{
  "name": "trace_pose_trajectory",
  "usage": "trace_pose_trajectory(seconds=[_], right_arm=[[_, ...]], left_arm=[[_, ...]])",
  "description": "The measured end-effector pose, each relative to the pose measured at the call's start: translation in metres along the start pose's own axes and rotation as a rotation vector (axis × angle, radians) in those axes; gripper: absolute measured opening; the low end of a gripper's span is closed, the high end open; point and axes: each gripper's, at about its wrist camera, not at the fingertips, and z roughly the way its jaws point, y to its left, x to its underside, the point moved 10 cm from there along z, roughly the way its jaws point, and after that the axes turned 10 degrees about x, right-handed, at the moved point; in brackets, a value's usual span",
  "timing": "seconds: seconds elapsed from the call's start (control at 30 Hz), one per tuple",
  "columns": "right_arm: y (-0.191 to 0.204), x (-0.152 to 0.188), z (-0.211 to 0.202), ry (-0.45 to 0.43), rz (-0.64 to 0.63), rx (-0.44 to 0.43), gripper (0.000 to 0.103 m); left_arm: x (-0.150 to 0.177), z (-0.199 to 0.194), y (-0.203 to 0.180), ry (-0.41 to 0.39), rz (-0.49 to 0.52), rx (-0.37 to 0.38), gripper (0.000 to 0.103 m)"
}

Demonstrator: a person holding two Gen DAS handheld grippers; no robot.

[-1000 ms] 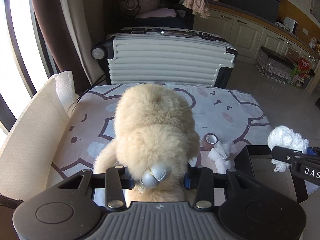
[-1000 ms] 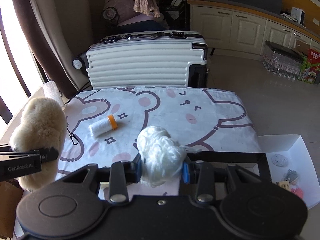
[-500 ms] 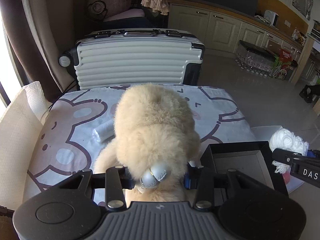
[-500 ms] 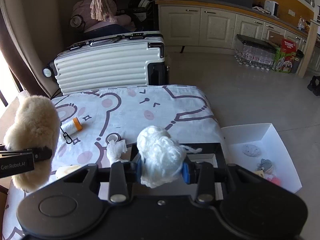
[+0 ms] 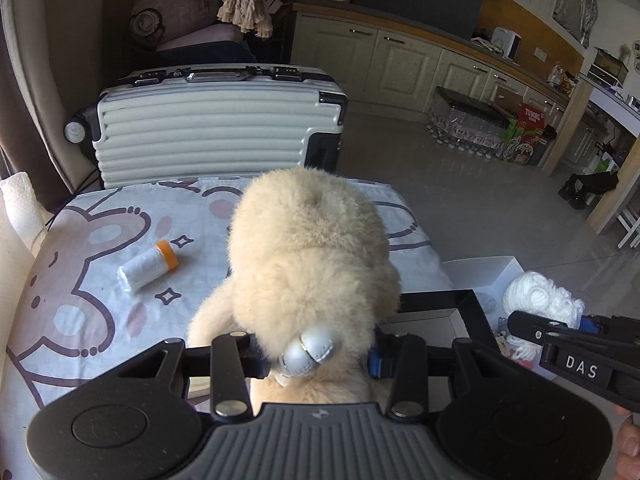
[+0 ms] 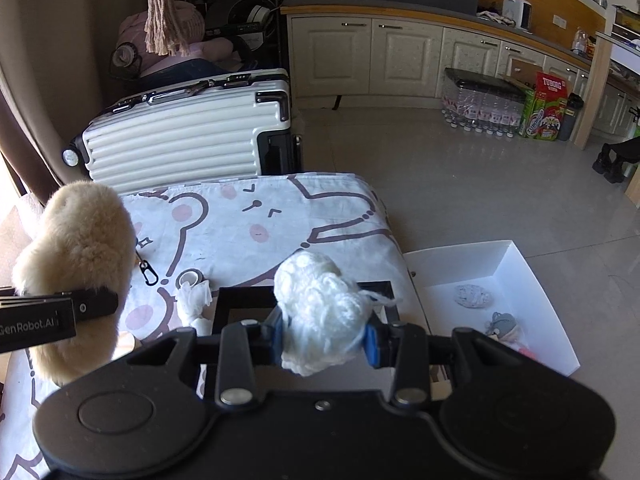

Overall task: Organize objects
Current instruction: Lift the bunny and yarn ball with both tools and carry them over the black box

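Cream plush toy (image 5: pixel 312 264), one, white yarn ball (image 6: pixel 320 312), one

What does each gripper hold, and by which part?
Left gripper: cream plush toy, clamped at its near lower end. Right gripper: white yarn ball, pinched across its lower sides.

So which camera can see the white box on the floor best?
The right wrist view. It shows the white box open, nearly whole, with small things lying inside. In the left wrist view only a corner of the box shows, behind the fluffy toy and the black frame.
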Motion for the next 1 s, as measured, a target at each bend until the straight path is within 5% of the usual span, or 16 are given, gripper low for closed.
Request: trace_pose_trajectory(seconds=[0.43,1.0], right_arm=[[-0.024,0.014,0.015,0.041,0.015,0.024,0.038],[-0.033,0.034,0.05,0.13,0.035,0.06,0.038]], left_arm=[[0.011,0.034,-0.041,0.058,0.032,0.052,0.043],[0.034,0.09,-0.058,0.174,-0.047,0.121,0.043]])
